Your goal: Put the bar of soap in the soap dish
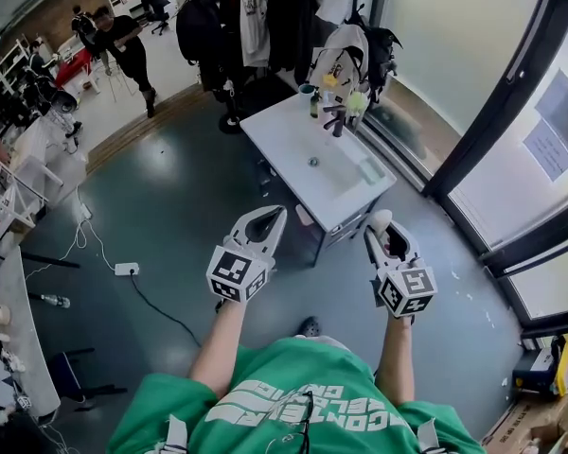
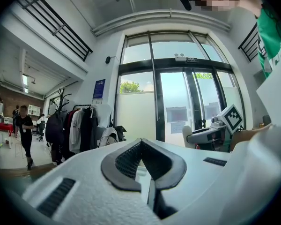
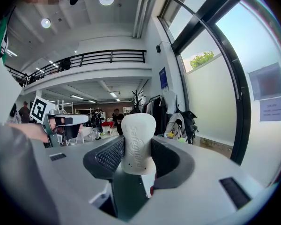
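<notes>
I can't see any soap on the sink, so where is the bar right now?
The soap stands upright, clamped in the jaws of the right gripper. In the head view it is at the right, over the floor just short of the sink.

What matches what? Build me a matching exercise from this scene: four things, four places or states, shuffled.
1. bar of soap
2. left gripper
3. white washstand
4. person in black

A. fingers together, nothing between them
B. beside the glass wall
C. clamped by the right gripper
D. far back, at the left of the head view

Pairs: 1-C, 2-A, 3-B, 4-D
</notes>
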`<move>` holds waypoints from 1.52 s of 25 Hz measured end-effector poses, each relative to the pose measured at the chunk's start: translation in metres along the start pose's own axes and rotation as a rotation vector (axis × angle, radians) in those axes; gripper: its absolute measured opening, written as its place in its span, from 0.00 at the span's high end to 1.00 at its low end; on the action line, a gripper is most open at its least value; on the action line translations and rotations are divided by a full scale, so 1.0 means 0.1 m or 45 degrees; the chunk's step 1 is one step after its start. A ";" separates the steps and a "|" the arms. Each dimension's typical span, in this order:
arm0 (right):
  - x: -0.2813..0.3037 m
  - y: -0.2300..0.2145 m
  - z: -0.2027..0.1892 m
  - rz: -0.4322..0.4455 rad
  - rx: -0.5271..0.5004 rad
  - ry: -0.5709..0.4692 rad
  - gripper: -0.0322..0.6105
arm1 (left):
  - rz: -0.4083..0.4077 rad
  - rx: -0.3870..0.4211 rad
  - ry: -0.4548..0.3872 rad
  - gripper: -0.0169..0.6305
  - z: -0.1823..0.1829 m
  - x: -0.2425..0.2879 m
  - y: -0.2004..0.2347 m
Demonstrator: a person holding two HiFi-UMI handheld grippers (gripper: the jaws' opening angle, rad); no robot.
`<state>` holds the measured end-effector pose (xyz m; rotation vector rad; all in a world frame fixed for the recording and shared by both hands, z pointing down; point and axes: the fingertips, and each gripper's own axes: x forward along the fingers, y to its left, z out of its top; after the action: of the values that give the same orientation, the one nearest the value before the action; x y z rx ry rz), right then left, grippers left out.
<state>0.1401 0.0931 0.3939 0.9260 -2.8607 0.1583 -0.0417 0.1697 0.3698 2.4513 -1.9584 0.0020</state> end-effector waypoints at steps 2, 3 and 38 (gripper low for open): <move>0.06 -0.10 0.02 -0.001 0.001 -0.003 0.67 | -0.006 0.002 0.002 0.96 0.00 0.13 0.01; 0.08 -0.14 0.03 -0.004 0.006 -0.007 0.67 | -0.010 0.002 0.005 0.96 -0.01 0.19 0.01; 0.76 -0.94 -0.11 -0.169 0.112 0.052 0.67 | -0.210 -0.097 0.084 0.96 -0.35 1.54 0.32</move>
<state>0.1358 -0.0249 0.4226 1.1117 -2.7638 0.2876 -0.0391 0.0121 0.4051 2.5208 -1.6931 0.0070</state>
